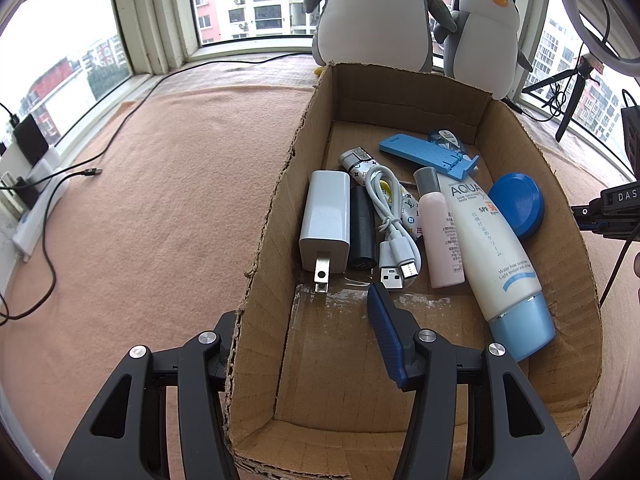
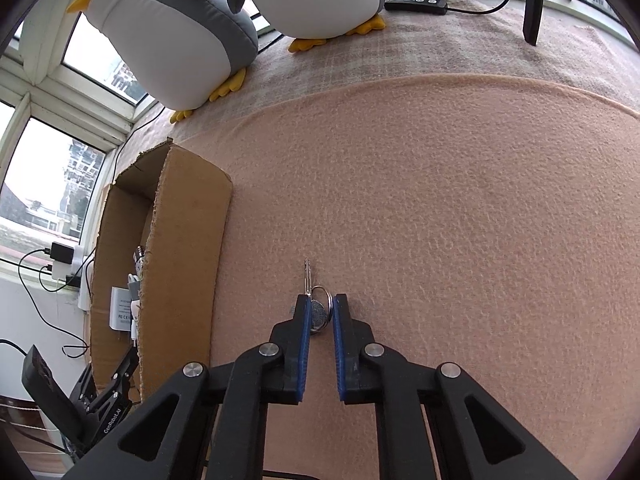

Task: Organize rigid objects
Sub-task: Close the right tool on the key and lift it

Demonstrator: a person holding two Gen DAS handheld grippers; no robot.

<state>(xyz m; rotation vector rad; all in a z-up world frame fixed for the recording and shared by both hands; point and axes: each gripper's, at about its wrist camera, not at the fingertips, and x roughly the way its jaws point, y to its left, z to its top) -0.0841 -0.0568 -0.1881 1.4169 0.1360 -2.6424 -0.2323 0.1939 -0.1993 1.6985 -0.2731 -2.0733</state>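
Observation:
A small silver key (image 2: 307, 276) on a ring lies on the pink blanket (image 2: 440, 220). My right gripper (image 2: 321, 300) is shut on the key's round head, its blue pads (image 2: 304, 340) pressing either side while the blade sticks out ahead. To the left stands an open cardboard box (image 1: 304, 152). My left gripper (image 1: 304, 304) is open and straddles the box's left wall, one finger outside, the blue-padded finger (image 1: 386, 336) inside. The box holds a white charger (image 1: 326, 216), a white USB cable (image 1: 390, 216), a pink bottle (image 1: 440, 236), a sunscreen tube (image 1: 496, 256) and a blue stand (image 1: 428, 154).
Two plush penguins (image 2: 180, 28) stand behind the box by the windows. A black cable (image 1: 120, 136) trails across the blanket at the left, toward a power strip (image 1: 36, 208). A tripod (image 1: 572, 88) and a remote (image 2: 416, 2) sit at the back. Bare blanket spreads right of the key.

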